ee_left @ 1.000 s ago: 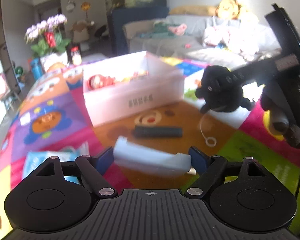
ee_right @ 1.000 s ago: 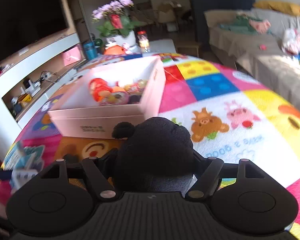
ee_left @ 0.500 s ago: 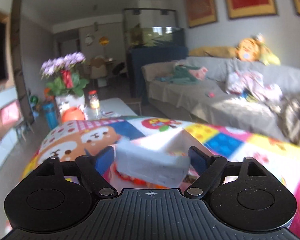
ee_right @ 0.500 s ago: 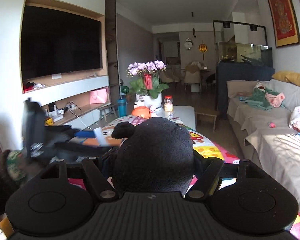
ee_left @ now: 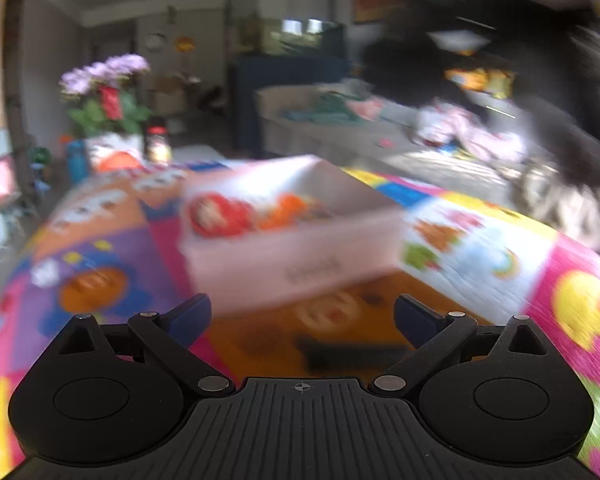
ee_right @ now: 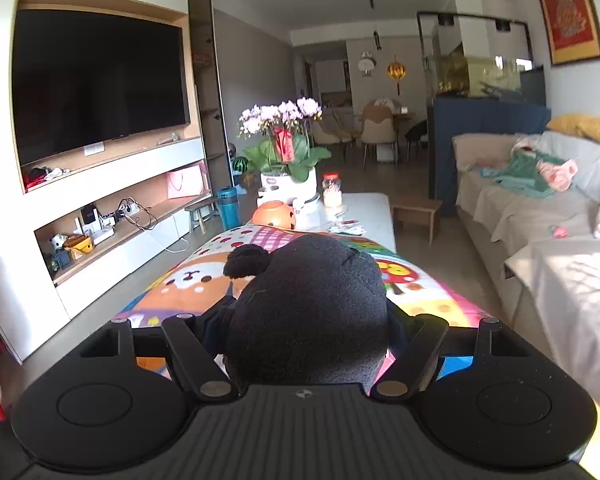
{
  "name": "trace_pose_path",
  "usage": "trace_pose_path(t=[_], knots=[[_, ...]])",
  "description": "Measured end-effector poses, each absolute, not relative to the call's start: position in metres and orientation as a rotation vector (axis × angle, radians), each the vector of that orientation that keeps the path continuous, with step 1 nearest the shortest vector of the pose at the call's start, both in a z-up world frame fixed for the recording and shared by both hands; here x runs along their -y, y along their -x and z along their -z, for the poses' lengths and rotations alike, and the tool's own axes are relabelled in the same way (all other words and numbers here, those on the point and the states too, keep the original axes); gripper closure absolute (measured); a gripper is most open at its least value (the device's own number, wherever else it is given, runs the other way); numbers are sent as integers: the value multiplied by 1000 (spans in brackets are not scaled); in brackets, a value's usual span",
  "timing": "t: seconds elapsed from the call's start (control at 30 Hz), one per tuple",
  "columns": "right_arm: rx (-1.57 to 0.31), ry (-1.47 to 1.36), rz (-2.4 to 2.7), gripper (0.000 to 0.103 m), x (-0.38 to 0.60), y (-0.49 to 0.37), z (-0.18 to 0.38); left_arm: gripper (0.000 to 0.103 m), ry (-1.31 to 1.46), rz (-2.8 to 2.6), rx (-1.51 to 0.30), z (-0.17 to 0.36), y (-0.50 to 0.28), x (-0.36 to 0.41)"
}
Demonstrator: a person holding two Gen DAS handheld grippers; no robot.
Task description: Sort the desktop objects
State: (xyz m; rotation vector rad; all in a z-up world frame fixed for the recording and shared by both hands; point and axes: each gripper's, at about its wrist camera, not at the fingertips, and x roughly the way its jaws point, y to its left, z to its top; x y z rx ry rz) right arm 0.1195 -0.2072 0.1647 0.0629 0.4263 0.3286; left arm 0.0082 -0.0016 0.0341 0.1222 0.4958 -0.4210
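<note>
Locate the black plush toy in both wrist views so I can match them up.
Left wrist: black plush toy, a blurred dark mass at upper right, above the sofa.
Right wrist: bottom centre, clamped in the right claw.
Shared landmark: the purple orchid pot, left of centre, centre.

my left gripper (ee_left: pixel 302 318) over mat (ee_left: pixel 480 248), box (ee_left: pixel 292 240) ahead | remote (ee_left: pixel 352 354) between box and me | plush toy (ee_right: pixel 308 312) between my right gripper (ee_right: pixel 306 344) fingers | flowerpot (ee_right: pixel 286 186) beyond mat
</note>
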Motion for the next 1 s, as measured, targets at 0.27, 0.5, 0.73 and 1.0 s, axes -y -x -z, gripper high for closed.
trace_pose_path(t=[0.27, 0.5, 0.73, 1.0], knots=[[-581, -122, -331, 27, 151, -225, -131, 1, -45, 428, -522, -10, -7, -8], [-640, -117, -321, 16, 152, -219, -105, 1, 34, 429, -533, -11, -10, -18], [-516, 45, -324, 7, 176, -132, -104, 1, 30, 416, -537, -11, -12, -17], [-615, 19, -376, 7, 195, -59, -64, 0, -51, 430, -548, -18, 9, -8]])
